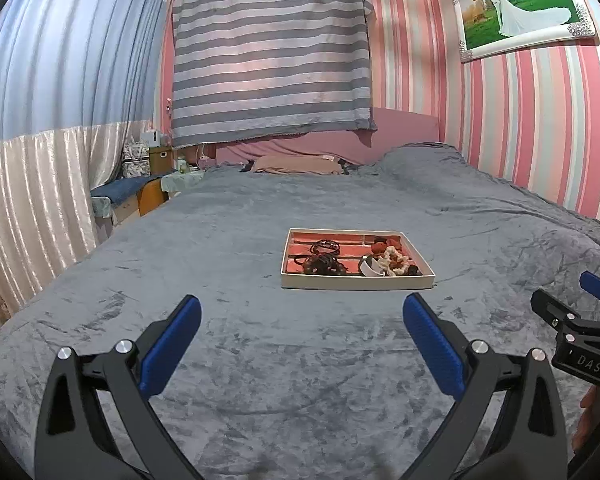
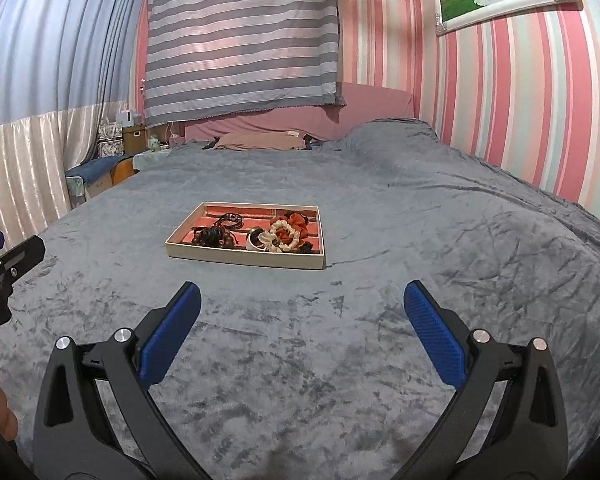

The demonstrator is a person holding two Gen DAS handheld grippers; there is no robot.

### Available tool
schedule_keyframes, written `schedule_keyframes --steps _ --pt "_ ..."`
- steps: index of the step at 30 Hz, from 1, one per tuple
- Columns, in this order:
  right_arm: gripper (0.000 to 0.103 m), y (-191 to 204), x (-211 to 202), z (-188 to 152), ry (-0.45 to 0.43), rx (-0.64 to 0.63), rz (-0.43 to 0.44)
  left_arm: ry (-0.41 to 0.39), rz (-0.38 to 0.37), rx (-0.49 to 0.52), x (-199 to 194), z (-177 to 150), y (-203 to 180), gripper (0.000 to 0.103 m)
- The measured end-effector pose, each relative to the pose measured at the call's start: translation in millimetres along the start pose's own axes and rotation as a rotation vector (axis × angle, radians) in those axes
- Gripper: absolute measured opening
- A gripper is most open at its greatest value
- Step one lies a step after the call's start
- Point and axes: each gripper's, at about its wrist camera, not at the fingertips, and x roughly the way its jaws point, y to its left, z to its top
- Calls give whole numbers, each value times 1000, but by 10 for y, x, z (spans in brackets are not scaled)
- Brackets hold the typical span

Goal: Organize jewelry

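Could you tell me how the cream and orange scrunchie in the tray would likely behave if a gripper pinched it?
The scrunchie looks like ruffled fabric, so probably soft, light and compressible. It lies among other pieces in the tray, so lifting may drag neighbours. Unlikely to roll or break.

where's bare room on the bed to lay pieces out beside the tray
The grey blanket is bare between both open grippers (left gripper, right gripper) and the tray's near rim, and on either side of the tray. Inside the tray it is crowded: dark beads left, scrunchies right.
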Motion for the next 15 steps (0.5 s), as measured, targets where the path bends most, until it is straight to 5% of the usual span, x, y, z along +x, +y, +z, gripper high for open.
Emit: schedule_keyframes --steps 15 --pt "99 -32 -79 23 -36 12 -10 -11 12 8 14 9 3 99"
